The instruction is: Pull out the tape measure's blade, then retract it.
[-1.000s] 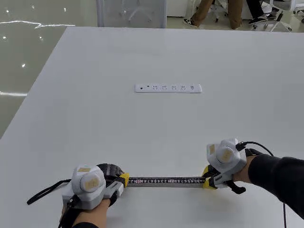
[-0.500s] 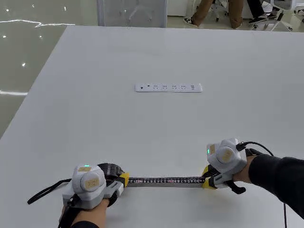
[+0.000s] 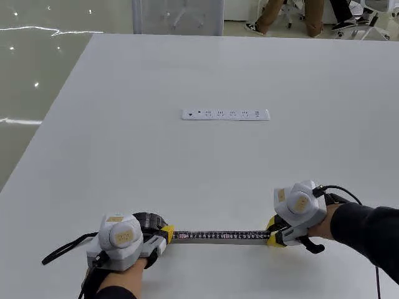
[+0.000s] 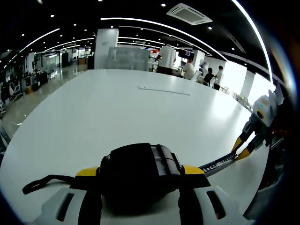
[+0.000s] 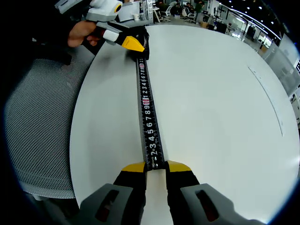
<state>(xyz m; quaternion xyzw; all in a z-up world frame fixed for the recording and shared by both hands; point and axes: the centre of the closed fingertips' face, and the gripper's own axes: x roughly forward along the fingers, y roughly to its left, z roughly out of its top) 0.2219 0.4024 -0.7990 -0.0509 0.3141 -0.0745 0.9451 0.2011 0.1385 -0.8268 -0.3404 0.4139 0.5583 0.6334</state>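
Jaws of the left gripper [image 4: 139,172] are clamped round the black plastic tape measure case [image 3: 149,222], and the right gripper [image 5: 155,167] is pinching the tip of the black numbered metal blade [image 5: 147,105], which is stretched flat along the white table [image 3: 206,174] between them.

In the head view we see only a bit of the tape measure case [image 3: 149,222]. The left gripper [image 3: 164,235] covers the rest of it at one end of the blade [image 3: 221,235]. At the blade's other end, the right gripper [image 3: 272,239] hides the tip. The blade's numbers are too small for us to read there.
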